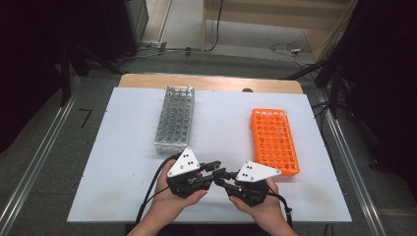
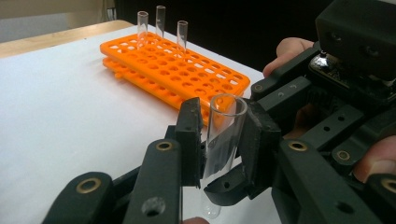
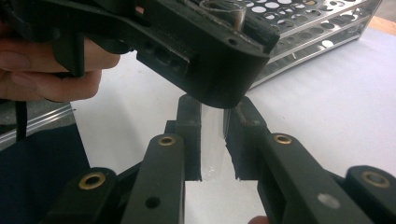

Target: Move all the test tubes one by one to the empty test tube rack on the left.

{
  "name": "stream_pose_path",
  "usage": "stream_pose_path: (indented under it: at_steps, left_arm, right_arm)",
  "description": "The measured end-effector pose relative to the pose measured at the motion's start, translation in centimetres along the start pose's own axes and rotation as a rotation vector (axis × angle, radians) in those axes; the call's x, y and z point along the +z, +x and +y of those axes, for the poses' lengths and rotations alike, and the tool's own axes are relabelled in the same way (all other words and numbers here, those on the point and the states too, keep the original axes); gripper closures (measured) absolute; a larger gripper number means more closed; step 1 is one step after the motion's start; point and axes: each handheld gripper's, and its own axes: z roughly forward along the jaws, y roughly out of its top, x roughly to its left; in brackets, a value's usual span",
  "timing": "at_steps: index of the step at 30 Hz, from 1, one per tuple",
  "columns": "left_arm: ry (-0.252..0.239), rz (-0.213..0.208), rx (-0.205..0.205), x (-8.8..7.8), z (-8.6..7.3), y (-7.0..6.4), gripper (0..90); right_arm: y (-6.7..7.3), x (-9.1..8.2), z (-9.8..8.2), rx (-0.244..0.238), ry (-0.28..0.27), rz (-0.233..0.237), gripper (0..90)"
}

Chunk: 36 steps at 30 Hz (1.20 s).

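Item: glass tube [image 2: 224, 135], pinched by your left gripper [image 2: 219, 140] and right gripper [image 3: 214, 140] together; uneven pull risked cracking or dropping it.

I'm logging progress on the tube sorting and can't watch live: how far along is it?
Done: three clear tubes stand upright at one end of the orange rack. In hand: one clear tube sits between the jaws of both the left gripper and the right gripper, a handover near the table's front edge. Left: racking this tube. The metal rack looks empty from above, though I can't be sure.
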Motion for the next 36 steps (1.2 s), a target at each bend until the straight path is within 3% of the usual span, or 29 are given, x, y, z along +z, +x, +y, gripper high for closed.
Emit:
stream_pose_path:
  at_steps: [14, 25, 36]
  left_arm:
    - [-0.005, 0.005, -0.009, 0.0, 0.2, 0.3, 75.8]
    - [-0.026, 0.031, -0.017, -1.3, 0.9, 1.4, 75.9]
    - [-0.039, 0.092, -0.019, -2.3, 2.0, 3.6, 75.9]
  right_arm:
    - [-0.1, 0.0, -0.1, 0.030, -0.018, -0.006, 71.7]
    - [-2.0, -2.0, -0.8, 0.073, -0.071, 0.012, 40.1]
    - [-5.4, -5.9, -2.2, 0.134, -0.136, -0.051, 6.8]
